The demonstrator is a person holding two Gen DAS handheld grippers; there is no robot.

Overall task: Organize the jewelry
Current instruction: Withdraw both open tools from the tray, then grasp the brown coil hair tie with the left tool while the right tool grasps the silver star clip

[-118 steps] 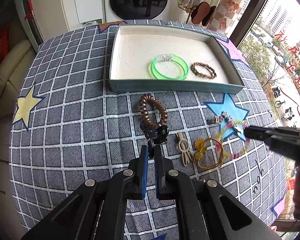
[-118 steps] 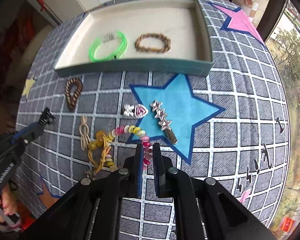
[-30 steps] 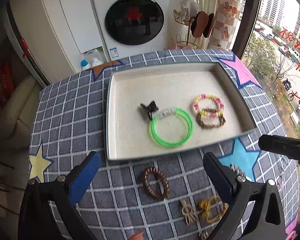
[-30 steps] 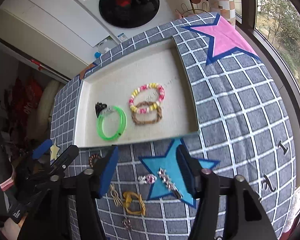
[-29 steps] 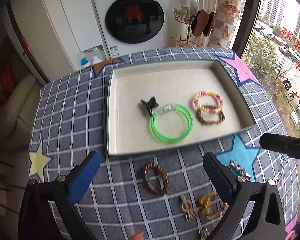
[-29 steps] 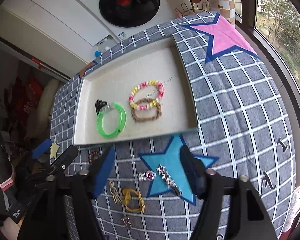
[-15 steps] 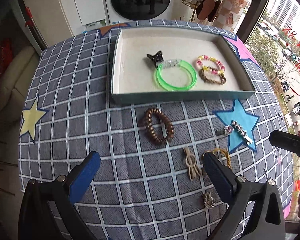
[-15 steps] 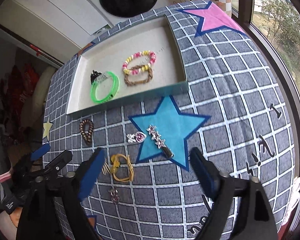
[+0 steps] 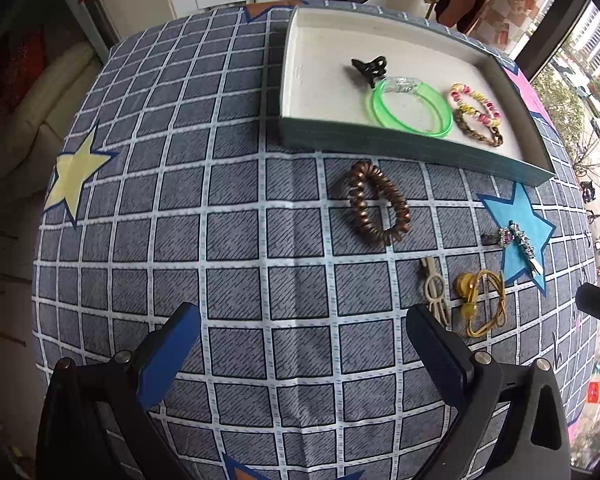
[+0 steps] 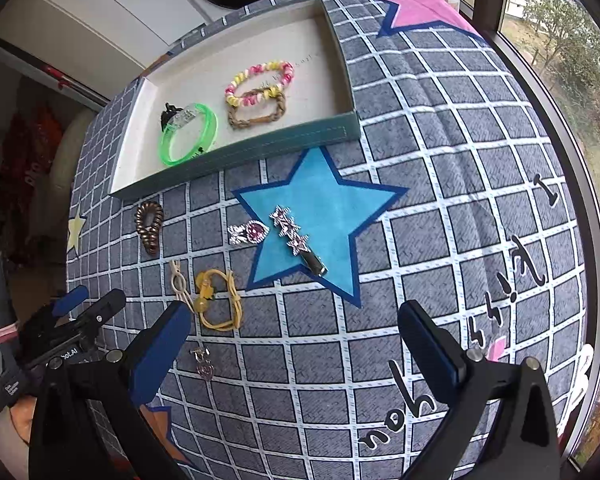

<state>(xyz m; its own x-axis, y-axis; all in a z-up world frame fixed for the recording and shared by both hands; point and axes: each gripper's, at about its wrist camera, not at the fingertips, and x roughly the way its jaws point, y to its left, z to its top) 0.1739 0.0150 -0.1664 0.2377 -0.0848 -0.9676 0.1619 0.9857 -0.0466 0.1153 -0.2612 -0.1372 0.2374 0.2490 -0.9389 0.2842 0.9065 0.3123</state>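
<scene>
Both grippers spread wide, holding nothing: left gripper (image 9: 300,350), right gripper (image 10: 294,344). Four pieces lie in the tray (image 9: 400,148); spiral hair tie (image 9: 378,208), star clip (image 10: 298,240), yellow cord (image 10: 220,300) and the rest sit loose on the tablecloth (image 9: 220,240). Risks: cord snagging the beige clip (image 9: 434,294) just beside it, pads pinching cloth, flat star clip slipping.

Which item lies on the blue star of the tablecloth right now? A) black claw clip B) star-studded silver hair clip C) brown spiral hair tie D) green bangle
B: the star-studded silver hair clip lies across the blue star; the brown spiral hair tie sits on grey checks, while the green bangle and black claw clip are inside the tray.
</scene>
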